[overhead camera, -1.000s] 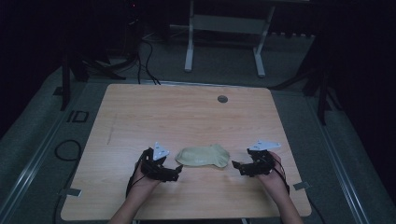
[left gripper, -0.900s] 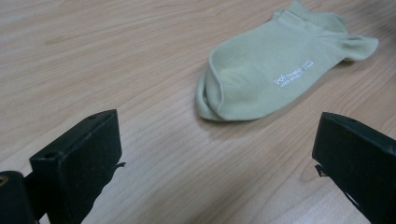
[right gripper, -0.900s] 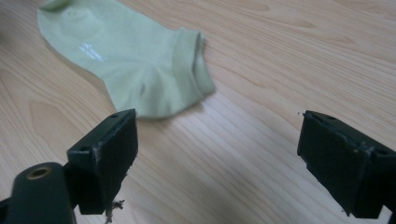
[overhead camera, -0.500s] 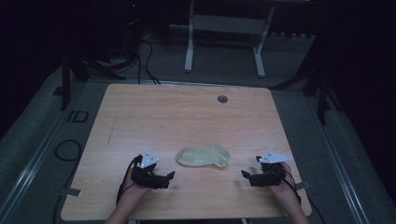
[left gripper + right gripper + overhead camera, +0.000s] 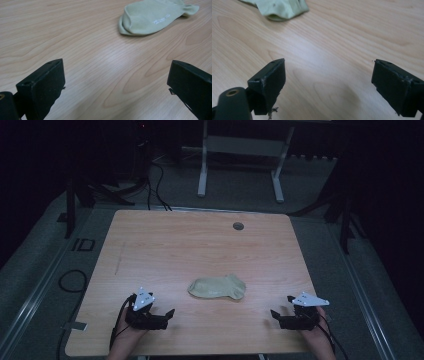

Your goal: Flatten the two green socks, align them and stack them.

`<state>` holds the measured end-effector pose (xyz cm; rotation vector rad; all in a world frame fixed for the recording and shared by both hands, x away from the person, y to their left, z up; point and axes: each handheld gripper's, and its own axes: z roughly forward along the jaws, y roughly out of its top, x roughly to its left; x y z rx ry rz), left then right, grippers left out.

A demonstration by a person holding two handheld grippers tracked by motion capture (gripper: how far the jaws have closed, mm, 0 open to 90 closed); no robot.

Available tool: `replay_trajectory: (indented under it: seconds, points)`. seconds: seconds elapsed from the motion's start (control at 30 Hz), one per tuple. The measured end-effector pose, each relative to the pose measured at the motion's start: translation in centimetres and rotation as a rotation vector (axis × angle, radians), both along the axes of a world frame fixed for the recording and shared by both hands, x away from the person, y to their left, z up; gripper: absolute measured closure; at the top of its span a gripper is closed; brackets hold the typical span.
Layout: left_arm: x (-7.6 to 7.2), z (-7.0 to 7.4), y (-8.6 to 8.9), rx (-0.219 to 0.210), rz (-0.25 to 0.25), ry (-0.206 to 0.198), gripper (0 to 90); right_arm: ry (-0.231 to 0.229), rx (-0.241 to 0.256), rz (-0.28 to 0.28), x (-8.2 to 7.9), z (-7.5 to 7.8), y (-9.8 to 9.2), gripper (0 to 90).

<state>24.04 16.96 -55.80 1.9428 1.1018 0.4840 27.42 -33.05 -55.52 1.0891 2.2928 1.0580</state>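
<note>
Where woodgrain runs, a soft sock [image 5: 217, 287] lies folded.

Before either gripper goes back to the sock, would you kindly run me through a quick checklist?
1. Left gripper open with nothing between the jaws: ok.
2. Right gripper open with nothing between the jaws: ok.
3. Sock lying free on the table, apart from both grippers: ok.
4. Sock lying flat rather than bunched: ok.
5. Bare tabletop between each gripper and the sock: ok.
6. Whether it is one sock or a stacked pair: cannot tell.
</note>
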Motion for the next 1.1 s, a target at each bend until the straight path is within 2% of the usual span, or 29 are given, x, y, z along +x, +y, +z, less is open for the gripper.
replay_trajectory:
  seconds: [0.07,0.17,0.3,0.53,0.67,0.73,0.87,1.1]
  points:
    - [-0.4,-0.1,0.5,0.018,0.002,0.003,1.7,0.002,0.002,-0.009,-0.3,0.0,-0.4,12.0]
    - [-0.9,-0.3,1.3,0.022,0.012,0.004,1.6,0.002,0.015,-0.03,-0.8,0.1,-1.1,12.0]
    - [-1.5,-0.3,2.4,0.008,0.035,-0.002,1.7,0.01,0.028,-0.063,-1.4,0.0,-2.0,12.0]
    - [-2.4,-0.3,4.8,-0.013,0.083,0.0,1.7,-0.007,0.048,-0.137,-1.9,-0.2,-3.7,12.0]
    - [-3.0,-0.5,5.9,-0.019,0.129,-0.024,1.7,-0.01,0.032,-0.145,-1.8,-0.3,-4.1,12.0]
    - [-3.2,-0.5,6.4,-0.022,0.144,-0.022,1.7,-0.011,0.031,-0.155,-1.7,-0.4,-4.4,12.1]
    - [-3.6,-0.3,7.6,-0.051,0.159,-0.029,1.7,-0.012,0.059,-0.161,-1.8,-0.3,-4.7,12.1]
    - [-4.2,-0.2,9.3,-0.071,0.191,-0.048,1.7,-0.043,0.09,-0.19,-1.9,-0.4,-5.2,12.1]
